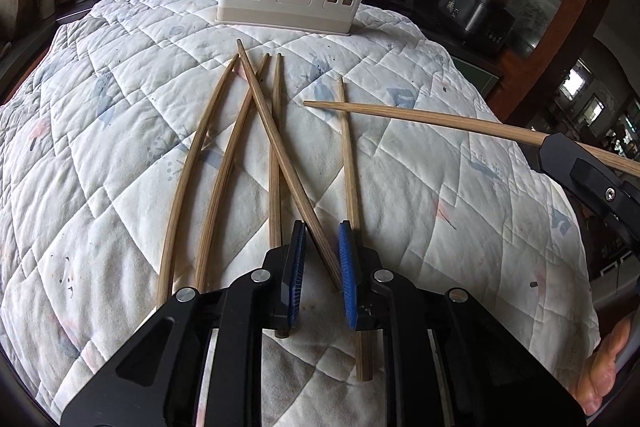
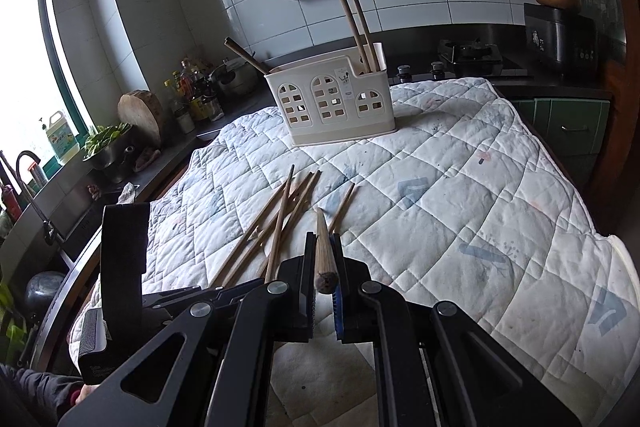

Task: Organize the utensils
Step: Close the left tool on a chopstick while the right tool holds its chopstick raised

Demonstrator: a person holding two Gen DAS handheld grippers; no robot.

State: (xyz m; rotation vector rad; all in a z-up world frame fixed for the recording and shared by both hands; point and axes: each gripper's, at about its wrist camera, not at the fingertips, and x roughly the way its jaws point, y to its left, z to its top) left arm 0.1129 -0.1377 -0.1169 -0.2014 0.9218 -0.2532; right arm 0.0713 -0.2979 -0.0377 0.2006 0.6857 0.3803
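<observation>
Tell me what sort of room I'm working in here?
Most likely a home kitchen: a gas stove on the dark counter, a sink tap by the window, and oil and sauce bottles beside a round wooden chopping block.

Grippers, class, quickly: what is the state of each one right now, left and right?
Left gripper: open, jaws either side of a crossing chopstick on the quilt, pads not pressing it.
Right gripper: shut on a raised chopstick.
</observation>
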